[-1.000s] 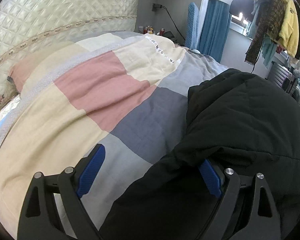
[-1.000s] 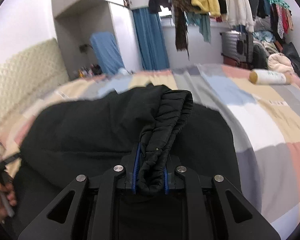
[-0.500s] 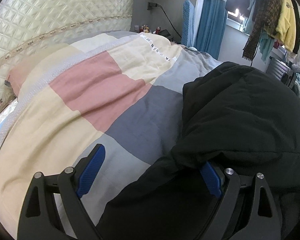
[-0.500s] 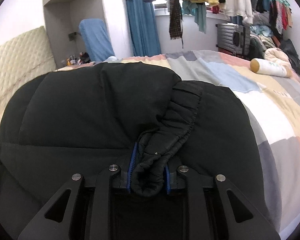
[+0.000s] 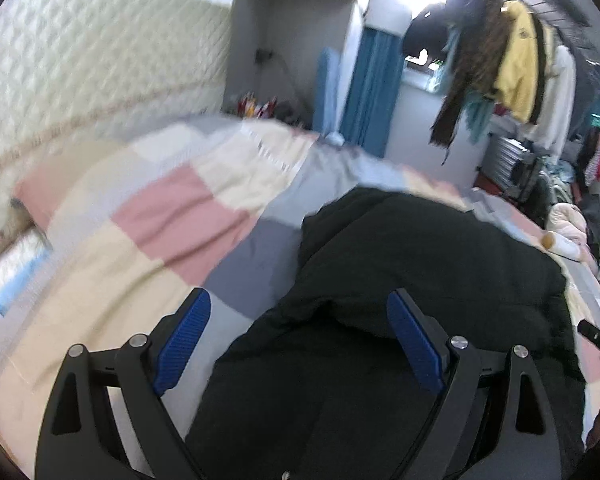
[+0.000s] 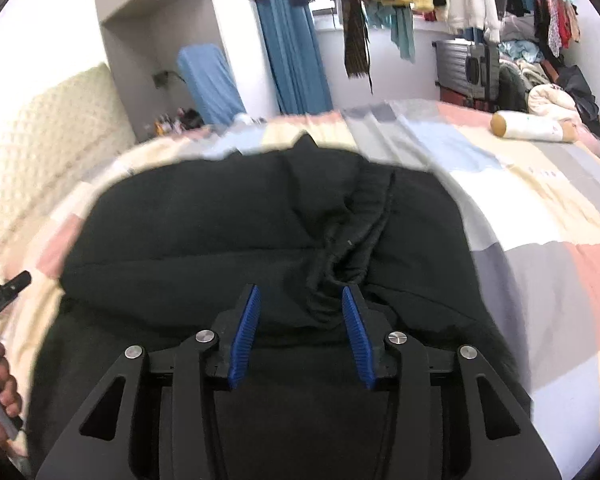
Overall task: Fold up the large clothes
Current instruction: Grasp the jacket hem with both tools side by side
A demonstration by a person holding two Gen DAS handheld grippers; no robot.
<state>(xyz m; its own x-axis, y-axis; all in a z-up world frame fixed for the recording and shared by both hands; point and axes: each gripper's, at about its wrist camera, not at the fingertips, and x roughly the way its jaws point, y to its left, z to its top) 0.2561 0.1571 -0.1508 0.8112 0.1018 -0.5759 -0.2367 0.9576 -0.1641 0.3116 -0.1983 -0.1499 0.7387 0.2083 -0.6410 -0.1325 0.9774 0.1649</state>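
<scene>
You are letting go — your right gripper has just been opening, the black padded jacket filling centre frame on the patchwork quilt; your left gripper is gaping wide.

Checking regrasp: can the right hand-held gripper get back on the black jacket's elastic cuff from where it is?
Probably yes. The right hand-held gripper has just been opening; the cuff lies loose just ahead of its fingertips on the black jacket, with nothing over it.
</scene>
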